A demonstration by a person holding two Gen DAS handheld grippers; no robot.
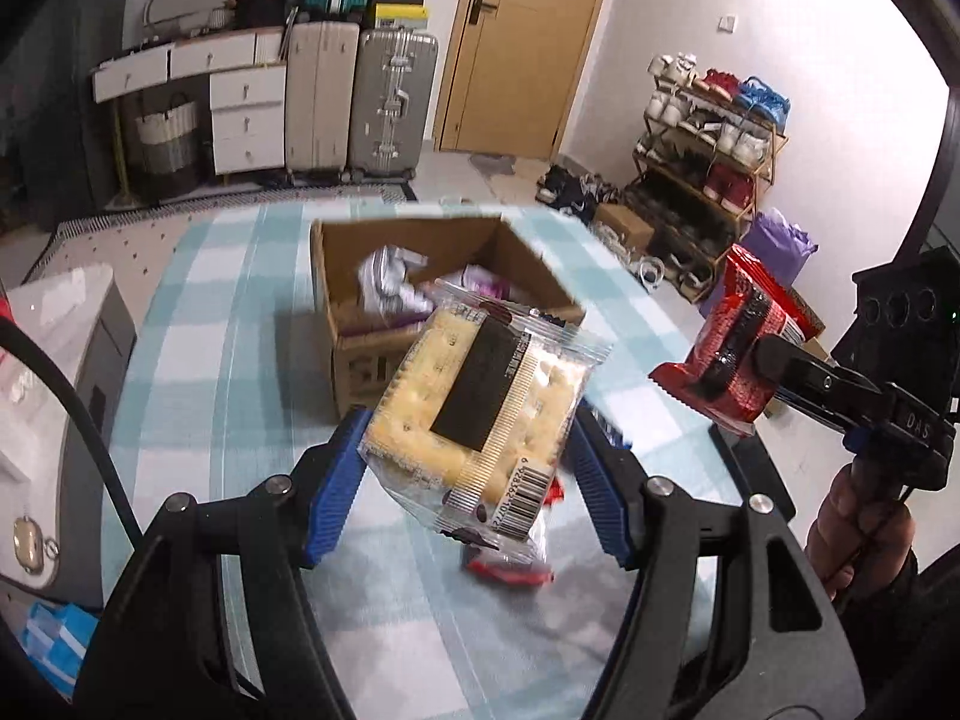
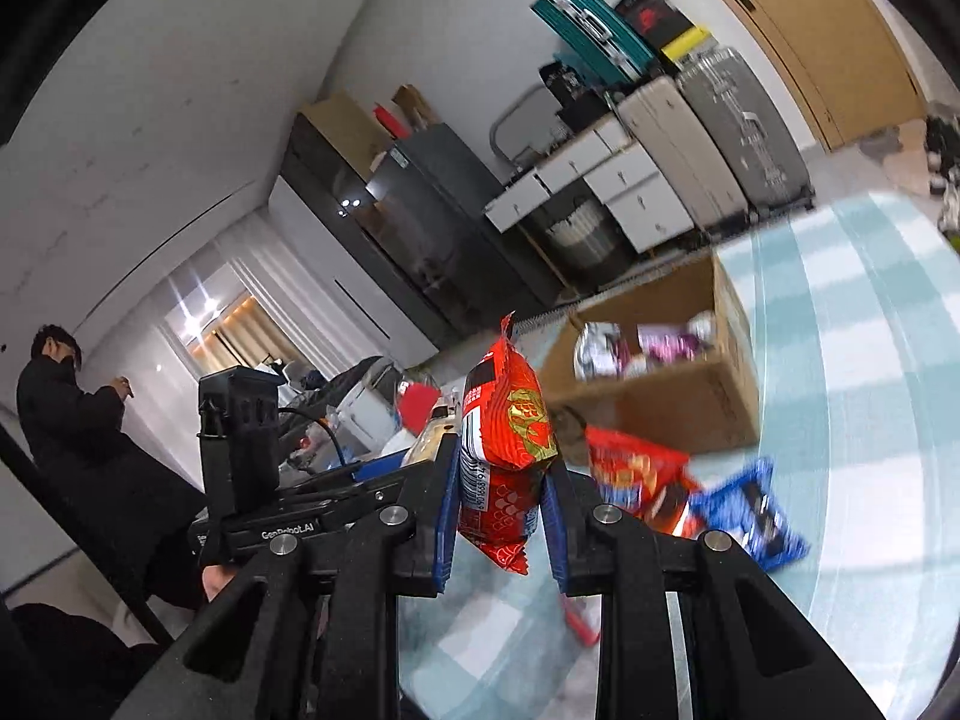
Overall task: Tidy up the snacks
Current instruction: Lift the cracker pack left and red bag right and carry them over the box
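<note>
Left wrist view, nearest: the left tool (image 1: 465, 468), its blue ribbed pads part-way open and pressed on the two sides of a clear-wrapped cracker packet (image 1: 480, 420). The packet holds pale square crackers, carries a dark label across its face and a barcode at its near corner, and is lifted clear of the bench (image 1: 228, 360), which wears a pale blue-and-white check cloth. Under it, on the cloth, lies a blurred red-edged wrapper (image 1: 510, 567).

Right wrist view, nearest: the right tool (image 2: 498, 510), closed narrowly on a red snack packet (image 2: 504, 444) with gold ornament, a white barcode strip and crimped ends, held upright above the bench. To its right, on the cloth, lie a red-orange packet (image 2: 636, 471) and a blue packet (image 2: 750, 510), touching.

Farther back stands an open cardboard box (image 1: 372, 354) with white and purple packets (image 1: 396, 288) inside. Beyond the bench: suitcases (image 1: 360, 102) and a wooden door (image 1: 528, 42).
</note>
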